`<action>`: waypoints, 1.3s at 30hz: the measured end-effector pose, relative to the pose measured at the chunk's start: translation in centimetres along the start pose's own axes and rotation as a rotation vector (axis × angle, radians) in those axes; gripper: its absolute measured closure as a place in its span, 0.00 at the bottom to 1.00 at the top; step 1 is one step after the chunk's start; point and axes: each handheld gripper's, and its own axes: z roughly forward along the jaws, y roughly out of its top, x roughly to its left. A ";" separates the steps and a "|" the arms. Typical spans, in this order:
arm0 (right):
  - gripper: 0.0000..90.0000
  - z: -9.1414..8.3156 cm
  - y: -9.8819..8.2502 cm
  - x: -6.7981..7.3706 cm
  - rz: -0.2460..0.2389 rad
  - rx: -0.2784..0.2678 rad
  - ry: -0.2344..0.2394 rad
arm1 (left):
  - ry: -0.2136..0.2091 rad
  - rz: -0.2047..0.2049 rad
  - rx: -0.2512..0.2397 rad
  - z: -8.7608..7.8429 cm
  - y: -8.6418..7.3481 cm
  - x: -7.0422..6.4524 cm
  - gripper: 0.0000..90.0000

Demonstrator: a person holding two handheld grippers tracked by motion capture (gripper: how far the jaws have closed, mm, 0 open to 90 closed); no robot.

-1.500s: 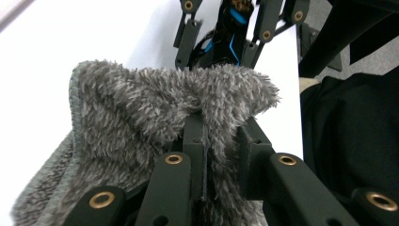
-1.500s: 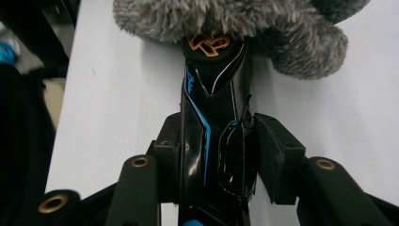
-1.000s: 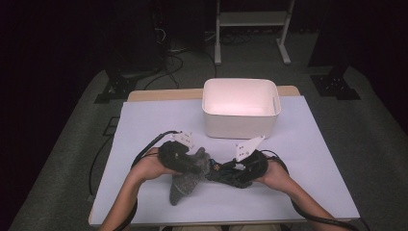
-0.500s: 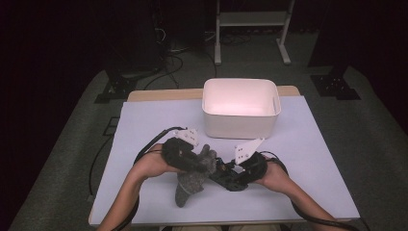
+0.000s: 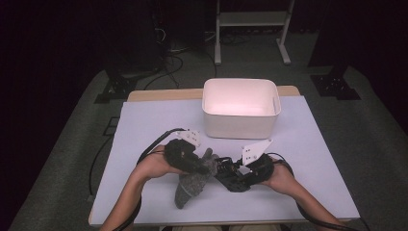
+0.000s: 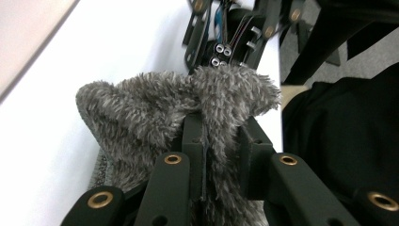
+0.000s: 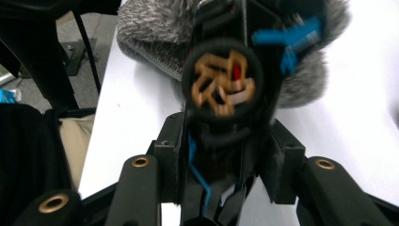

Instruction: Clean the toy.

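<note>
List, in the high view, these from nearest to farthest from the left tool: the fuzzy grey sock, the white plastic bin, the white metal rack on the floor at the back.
1. Fuzzy grey sock: clamped in the left tool, hanging below it at the table's near edge.
2. White plastic bin: up and right, at the table's far side.
3. White metal rack: on the floor beyond the table.

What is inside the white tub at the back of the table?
The white tub looks empty as far as the high view shows; its near wall hides the front strip of its floor.

Sock [image 5: 191, 185] between grippers, bin [image 5: 240, 108] behind.
</note>
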 end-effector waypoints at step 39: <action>0.62 2.0 2.0 0.7 -0.029 -0.016 -0.008 | 0.053 0.143 0.099 -1.0 5.0 -2.8 0.85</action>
